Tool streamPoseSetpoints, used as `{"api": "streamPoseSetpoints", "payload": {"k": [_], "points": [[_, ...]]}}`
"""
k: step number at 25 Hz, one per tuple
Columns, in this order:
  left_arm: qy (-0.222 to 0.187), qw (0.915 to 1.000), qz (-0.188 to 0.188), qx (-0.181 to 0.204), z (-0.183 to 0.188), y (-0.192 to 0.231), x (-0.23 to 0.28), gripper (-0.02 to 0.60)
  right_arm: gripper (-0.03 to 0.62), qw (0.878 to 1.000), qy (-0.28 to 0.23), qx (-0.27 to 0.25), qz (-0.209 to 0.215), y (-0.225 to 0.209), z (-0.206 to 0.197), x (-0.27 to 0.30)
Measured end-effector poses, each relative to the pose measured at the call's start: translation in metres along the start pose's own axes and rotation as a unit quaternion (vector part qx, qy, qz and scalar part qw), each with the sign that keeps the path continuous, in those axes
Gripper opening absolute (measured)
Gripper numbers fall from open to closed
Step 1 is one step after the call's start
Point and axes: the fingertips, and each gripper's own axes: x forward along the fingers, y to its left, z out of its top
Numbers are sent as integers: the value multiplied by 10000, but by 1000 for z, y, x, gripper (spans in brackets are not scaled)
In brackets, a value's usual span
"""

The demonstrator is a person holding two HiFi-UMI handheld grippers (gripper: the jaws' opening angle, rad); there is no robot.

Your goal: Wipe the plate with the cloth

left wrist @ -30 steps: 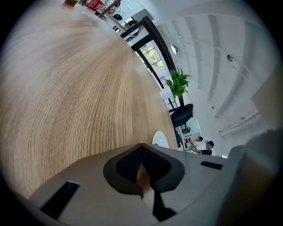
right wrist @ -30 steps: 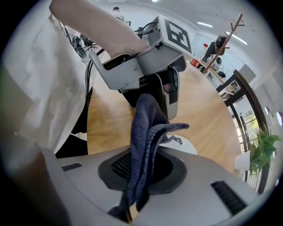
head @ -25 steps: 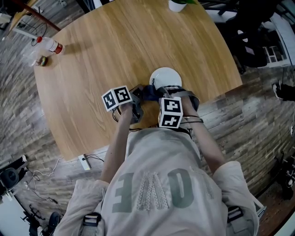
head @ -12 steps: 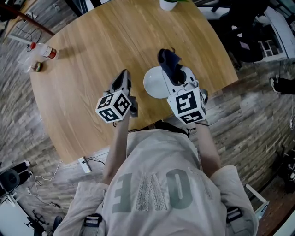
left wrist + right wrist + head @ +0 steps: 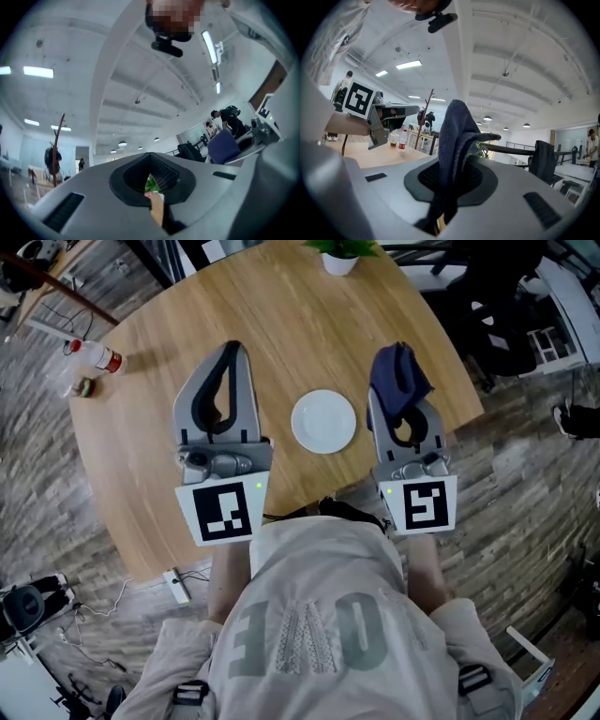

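At the bottom of the head view is the person's grey shirt (image 5: 309,624). Just above it, the two marker cubes face the camera.

The left gripper (image 5: 232,345) is in the left half of the frame and points to the upper edge. Its fingers (image 5: 246,395) are pressed together and nothing is between them; in the left gripper view only a thin slit shows between the black pads.

The right gripper (image 5: 401,390) is in the right half and points the same way. Its fingers (image 5: 433,427) are closed on the dark blue cloth (image 5: 398,367). The cloth is pinched between the pads and stands out past the fingertips as a folded bunch.

The white plate (image 5: 323,421) lies flat on the round wooden surface (image 5: 281,315), between the two grippers and apart from both. The cloth is to the right of the plate in the frame, with bare wood between them.

Further away, a clear bottle (image 5: 94,354) with a red label lies at the upper left edge of the surface. A white pot with a green plant (image 5: 342,254) stands at the top edge.
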Motion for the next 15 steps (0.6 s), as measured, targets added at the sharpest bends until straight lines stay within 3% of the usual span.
{"api": "streamPoseSetpoints", "payload": {"k": [2, 4, 8, 13, 15], "points": [[-194, 9988, 10, 439, 14, -3, -5, 5, 60, 9998, -77, -182, -94, 1, 4, -6], [-281, 9984, -13, 498, 16, -8, -4, 5, 58, 9990, -9, -421, -114, 2, -1, -11], [92, 9970, -123, 758, 0, -22, 2, 5, 60, 9972, 328, -667, -81, 7, -12, -15], [-7, 9992, -266, 285, 5, -30, 5, 5, 58, 9973, 342, -640, -78, 6, -11, -18], [-31, 9989, -294, 354, 7, -31, 5, 5, 58, 9983, 215, -534, -111, 4, -7, -18]]}}
